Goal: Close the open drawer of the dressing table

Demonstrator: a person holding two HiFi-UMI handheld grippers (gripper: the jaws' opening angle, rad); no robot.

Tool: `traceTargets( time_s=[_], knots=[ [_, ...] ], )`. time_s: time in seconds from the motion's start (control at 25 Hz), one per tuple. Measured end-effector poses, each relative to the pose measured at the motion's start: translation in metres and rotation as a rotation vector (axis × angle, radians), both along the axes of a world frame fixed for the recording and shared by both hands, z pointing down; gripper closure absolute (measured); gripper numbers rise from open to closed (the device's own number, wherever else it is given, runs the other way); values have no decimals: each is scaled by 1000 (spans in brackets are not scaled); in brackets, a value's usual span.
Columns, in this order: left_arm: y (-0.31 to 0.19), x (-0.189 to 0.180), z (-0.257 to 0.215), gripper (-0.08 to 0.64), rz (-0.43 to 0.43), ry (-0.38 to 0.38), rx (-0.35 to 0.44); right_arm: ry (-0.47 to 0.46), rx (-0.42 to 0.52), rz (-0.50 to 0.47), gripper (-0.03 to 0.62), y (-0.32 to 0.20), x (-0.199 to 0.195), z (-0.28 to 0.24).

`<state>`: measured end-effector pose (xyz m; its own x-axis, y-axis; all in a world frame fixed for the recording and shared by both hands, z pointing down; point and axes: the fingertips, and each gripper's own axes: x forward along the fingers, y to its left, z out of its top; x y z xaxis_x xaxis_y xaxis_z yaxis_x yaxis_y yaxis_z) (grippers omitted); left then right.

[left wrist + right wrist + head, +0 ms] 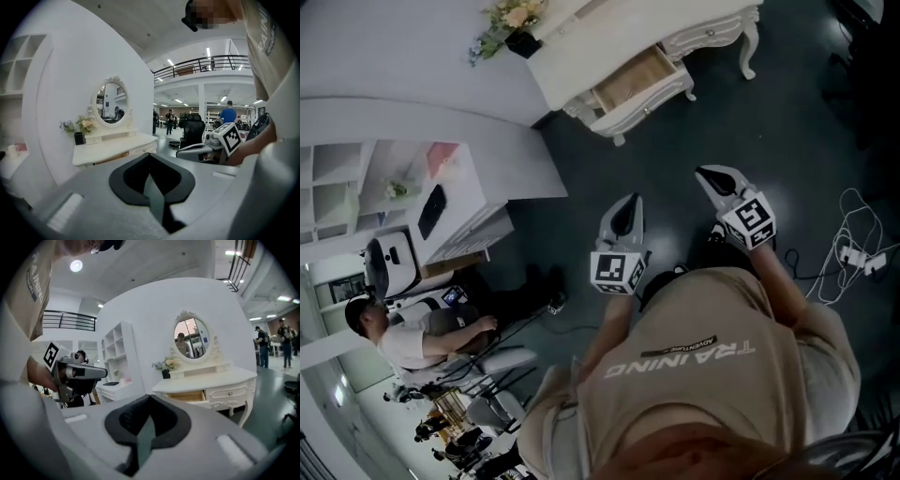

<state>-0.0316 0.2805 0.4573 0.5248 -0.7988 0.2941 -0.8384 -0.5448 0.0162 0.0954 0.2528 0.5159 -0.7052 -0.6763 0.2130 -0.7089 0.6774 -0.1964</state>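
Note:
The white dressing table (581, 42) stands across the dark floor at the top of the head view, its left drawer (633, 80) pulled out and showing a wooden inside. A second drawer (708, 33) to its right is closed. The right gripper view shows the open drawer (186, 396) straight ahead under the oval mirror (191, 337). My left gripper (631, 199) and right gripper (703, 172) are held in mid-air well short of the table, both shut with nothing between the fingers. In the left gripper view the table (112, 146) lies ahead to the left.
A curved white wall with a shelf unit (403, 202) is at the left. A flower vase (514, 28) sits on the table top. A seated person (403, 333) works at the lower left. Cables (853, 251) lie on the floor at the right. A black chair (192, 131) stands further back.

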Motion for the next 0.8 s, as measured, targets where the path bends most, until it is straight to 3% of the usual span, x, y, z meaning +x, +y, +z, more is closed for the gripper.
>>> traceTargets(
  time_s=[0.16, 0.36, 0.64, 0.8],
  knots=[
    [-10, 5, 8, 563, -3, -23, -41, -76, -13, -50, 588, -21, -7, -7],
    [-39, -3, 31, 563, -24, 47, -135, -65, -10, -4, 588, -52, 1, 4],
    [-96, -8, 49, 563, 40, 93, -131, -7, -51, 32, 588, -74, -1, 4],
    [-134, -13, 32, 563, 102, 119, -98, 30, 9, 84, 588, -111, -16, -35]
  ],
)
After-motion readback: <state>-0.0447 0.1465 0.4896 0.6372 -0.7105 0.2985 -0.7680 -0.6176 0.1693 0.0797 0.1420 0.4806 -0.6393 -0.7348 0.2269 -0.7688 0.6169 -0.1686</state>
